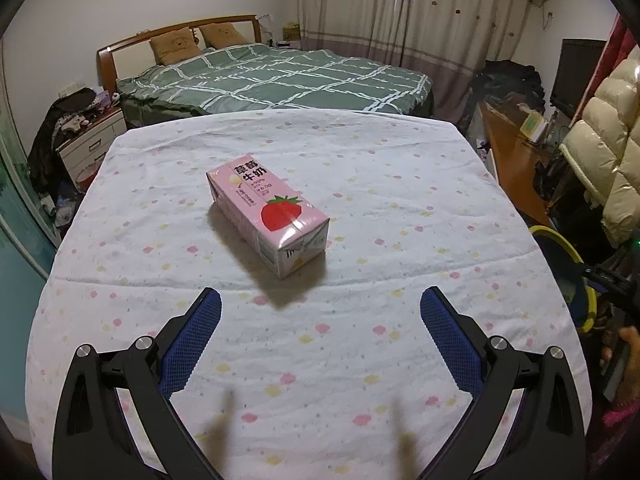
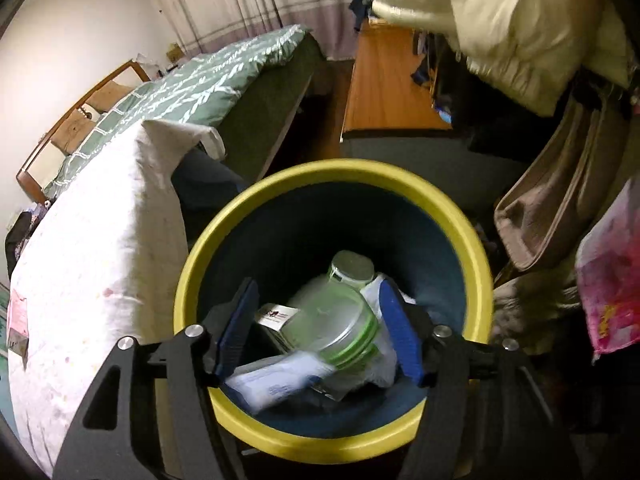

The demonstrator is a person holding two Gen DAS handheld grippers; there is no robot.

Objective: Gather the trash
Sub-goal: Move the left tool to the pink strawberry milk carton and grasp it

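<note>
A pink strawberry milk carton (image 1: 267, 218) lies on its side in the middle of the cloth-covered table (image 1: 360, 152). My left gripper (image 1: 320, 296) hovers open just short of it, blue pads (image 1: 192, 344) wide apart with nothing between them. In the right wrist view my right gripper (image 2: 318, 285) hangs over a blue bin with a yellow rim (image 2: 320, 170). A blurred clear bottle with green rings (image 2: 332, 320) sits between its fingers over the bin's contents, the pads apart from it. A small carton (image 2: 276, 316) and white wrappers (image 2: 276, 384) lie in the bin.
The bin's yellow rim (image 1: 560, 244) shows off the table's right edge, with a hand (image 1: 628, 340) below it. A bed (image 1: 280, 80) stands beyond the table, a nightstand (image 1: 92, 140) at left. A cream puffy jacket (image 2: 520, 20) and bags (image 2: 552, 208) crowd the bin's right side.
</note>
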